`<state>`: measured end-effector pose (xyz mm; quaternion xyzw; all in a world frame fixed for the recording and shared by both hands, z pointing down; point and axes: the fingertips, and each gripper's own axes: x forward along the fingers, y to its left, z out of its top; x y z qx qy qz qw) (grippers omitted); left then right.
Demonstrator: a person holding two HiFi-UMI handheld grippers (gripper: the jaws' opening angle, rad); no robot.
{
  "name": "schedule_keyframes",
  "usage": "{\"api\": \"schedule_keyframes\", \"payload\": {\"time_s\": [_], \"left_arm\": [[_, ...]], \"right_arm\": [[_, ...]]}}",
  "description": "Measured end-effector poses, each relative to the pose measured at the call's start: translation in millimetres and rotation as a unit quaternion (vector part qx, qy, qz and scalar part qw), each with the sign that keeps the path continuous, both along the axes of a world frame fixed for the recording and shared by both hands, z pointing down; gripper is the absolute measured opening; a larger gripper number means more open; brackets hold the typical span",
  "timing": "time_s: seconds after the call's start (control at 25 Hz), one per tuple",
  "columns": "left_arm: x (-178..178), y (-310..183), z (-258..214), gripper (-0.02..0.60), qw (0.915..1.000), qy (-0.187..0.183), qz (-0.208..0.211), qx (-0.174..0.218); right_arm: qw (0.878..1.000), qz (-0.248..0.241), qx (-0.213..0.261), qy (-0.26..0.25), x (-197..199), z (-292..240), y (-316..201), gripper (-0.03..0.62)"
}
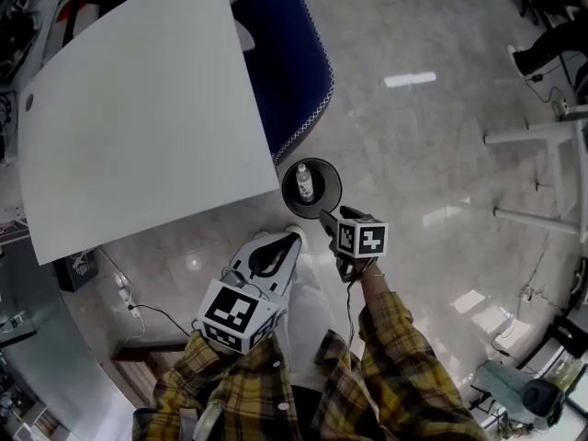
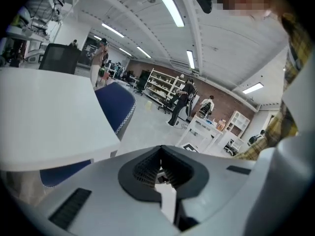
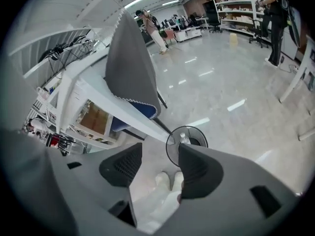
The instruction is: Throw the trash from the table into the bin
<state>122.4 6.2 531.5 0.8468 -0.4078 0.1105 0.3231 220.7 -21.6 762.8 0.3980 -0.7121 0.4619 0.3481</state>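
My left gripper (image 1: 292, 238) is shut, right gripper (image 1: 327, 217) agape, both empty. One careless swing could topple the bin (image 1: 328, 169).

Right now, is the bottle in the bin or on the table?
In the bin. The head view shows the bottle inside the round black rim, below the corner of the table; the right gripper view shows the same.

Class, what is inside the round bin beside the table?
One clear bottle is in the bin. The right tool covers part of the bin's rim and bottom, hiding anything there.
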Motion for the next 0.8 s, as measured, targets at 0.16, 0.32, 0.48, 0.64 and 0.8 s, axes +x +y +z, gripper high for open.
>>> {"api": "schedule_keyframes", "payload": {"time_s": [0.16,0.32,0.48,0.64,0.8], "left_arm": [[0,-11,-46,0.009,0.9995,-0.003,-0.009,0.030],[1,-13,-85,0.009,0.9985,-0.001,-0.023,0.049],[-5,-15,-126,0.009,0.9963,0.010,-0.048,0.070],[-22,-22,-172,0.009,0.9911,0.016,-0.075,0.109],[-45,-17,-209,0.009,0.9828,0.017,-0.115,0.143]], "right_arm": [[0.999,-0.012,0.046,-0.014,-3,-69,-15,0.224],[0.994,-0.020,0.091,-0.049,-4,-144,-26,0.196],[0.984,-0.026,0.145,-0.103,-17,-226,-35,0.127],[0.964,-0.063,0.214,-0.148,-48,-305,-40,0.066],[0.942,-0.108,0.261,-0.182,-76,-367,-25,0.022]]}}
